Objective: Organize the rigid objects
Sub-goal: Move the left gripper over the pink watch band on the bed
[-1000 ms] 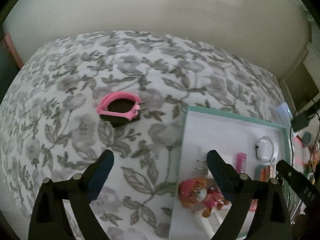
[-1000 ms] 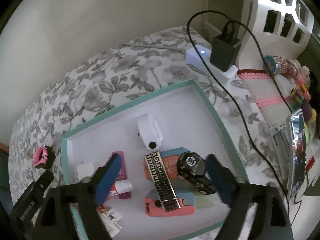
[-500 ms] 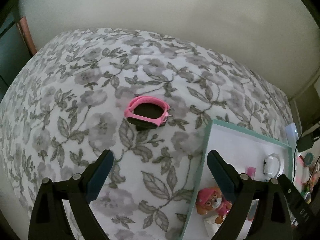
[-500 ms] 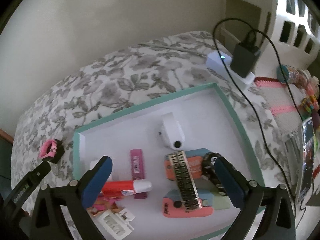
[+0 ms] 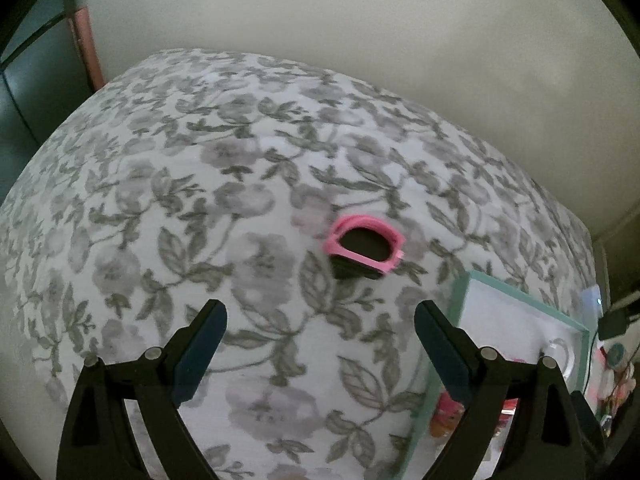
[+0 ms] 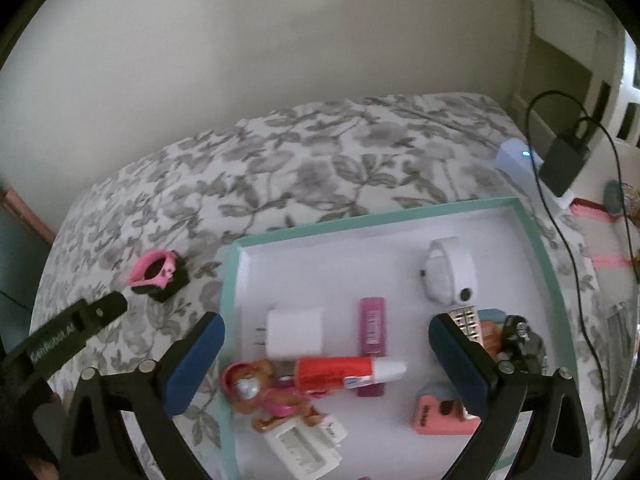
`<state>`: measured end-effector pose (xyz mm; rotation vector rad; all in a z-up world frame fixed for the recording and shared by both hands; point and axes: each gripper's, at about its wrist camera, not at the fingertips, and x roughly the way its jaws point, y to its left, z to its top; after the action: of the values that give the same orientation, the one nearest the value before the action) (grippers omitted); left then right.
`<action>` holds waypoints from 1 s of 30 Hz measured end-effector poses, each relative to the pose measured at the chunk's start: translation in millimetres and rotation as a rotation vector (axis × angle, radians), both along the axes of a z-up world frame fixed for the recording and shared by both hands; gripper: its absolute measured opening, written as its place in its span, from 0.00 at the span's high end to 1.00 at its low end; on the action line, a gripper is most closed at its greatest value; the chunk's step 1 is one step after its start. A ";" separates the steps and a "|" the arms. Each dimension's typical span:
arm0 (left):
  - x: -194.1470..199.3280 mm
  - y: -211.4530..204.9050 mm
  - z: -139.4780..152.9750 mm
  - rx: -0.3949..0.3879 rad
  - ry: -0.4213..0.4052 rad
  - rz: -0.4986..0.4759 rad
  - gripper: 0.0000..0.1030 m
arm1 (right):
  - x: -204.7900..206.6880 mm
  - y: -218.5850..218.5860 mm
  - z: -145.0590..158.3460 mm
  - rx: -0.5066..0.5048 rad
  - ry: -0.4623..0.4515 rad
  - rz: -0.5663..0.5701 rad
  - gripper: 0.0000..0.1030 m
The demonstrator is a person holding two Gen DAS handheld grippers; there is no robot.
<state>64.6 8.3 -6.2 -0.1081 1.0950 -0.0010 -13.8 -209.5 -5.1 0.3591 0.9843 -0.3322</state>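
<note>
Both claws spread empty, the left claw (image 5: 320,320) faces the pink-strapped black watch (image 5: 363,245) on bare floral bedspread (image 5: 180,200) just outside the teal-rimmed white tray's (image 6: 536,236) edge, the right claw (image 6: 326,334) above the crowded tray.

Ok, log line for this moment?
left tool: open, empty | right tool: open, empty | pink strap watch: on bedspread, outside teal-rimmed tray

The left gripper (image 5: 320,314) hangs with its two blue-padded fingers (image 5: 200,346) spread wide apart, nothing between them. In the right wrist view it shows at the lower left as a dark finger tip (image 6: 106,308). The right gripper (image 6: 326,326) is likewise wide open and empty, its fingers (image 6: 454,356) angled forward and downward, level with each other.
</note>
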 end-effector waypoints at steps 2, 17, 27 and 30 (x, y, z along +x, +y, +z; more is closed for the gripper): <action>2.2 6.9 -0.2 0.008 0.003 0.010 0.08 | 3.1 7.9 -0.6 -0.017 0.010 0.020 0.00; 30.5 56.4 1.4 -0.057 -0.013 0.049 0.08 | 33.9 59.0 -8.1 0.017 0.005 0.118 0.00; 54.3 55.5 -12.5 -0.113 0.026 0.018 0.08 | 61.3 68.7 -16.0 0.011 0.010 0.127 0.00; 63.6 43.8 -23.0 -0.121 0.073 -0.006 0.08 | 69.7 66.1 -18.7 0.016 0.023 0.111 0.00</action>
<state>128.2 52.1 -29.3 -0.2150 1.1678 -0.0697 55.9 -143.4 -23.8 0.3142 1.0259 -0.2284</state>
